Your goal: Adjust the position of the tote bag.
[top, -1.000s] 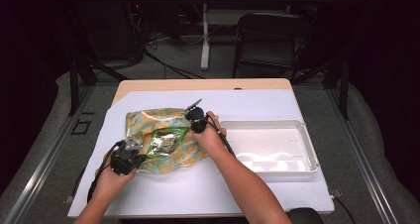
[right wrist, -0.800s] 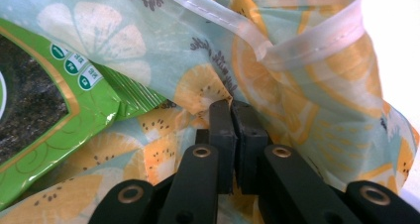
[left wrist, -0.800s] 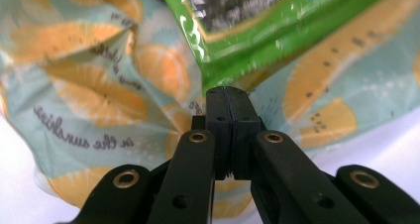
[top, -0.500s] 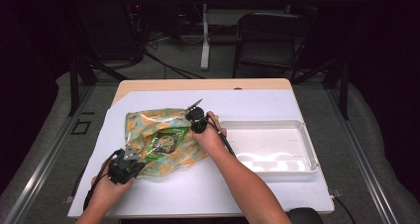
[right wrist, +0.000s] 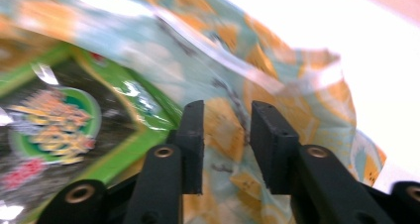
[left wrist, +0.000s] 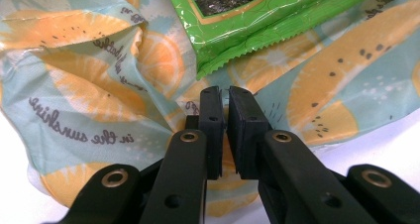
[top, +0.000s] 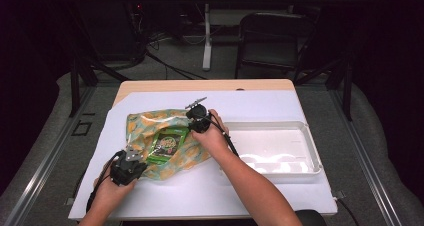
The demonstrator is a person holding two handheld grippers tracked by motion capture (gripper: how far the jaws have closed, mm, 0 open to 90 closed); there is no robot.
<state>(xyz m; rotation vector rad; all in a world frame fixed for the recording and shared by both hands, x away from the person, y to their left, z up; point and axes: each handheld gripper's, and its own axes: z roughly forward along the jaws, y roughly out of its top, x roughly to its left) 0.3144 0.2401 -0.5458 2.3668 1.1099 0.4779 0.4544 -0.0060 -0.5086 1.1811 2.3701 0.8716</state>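
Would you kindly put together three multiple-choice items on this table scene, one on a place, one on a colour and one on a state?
1. Where does the green snack packet lie?
A. in the white tray
B. on the orange-print bag
C. on the bare wooden tabletop

2. What colour is the tray to the right of the bag?
A. white
B. red
C. black

3. How do the jaws of the right gripper stand?
A. clamped on the tray's rim
B. apart, over the bag
C. shut on the packet

Answers:
1. B: in the high view and the left gripper view the packet rests on the orange-print bag.
2. A: the high view shows it white, holding nothing.
3. B: the right gripper view shows a clear gap between the jaws, which have just been opening, with bag fabric seen past it and nothing pinched.
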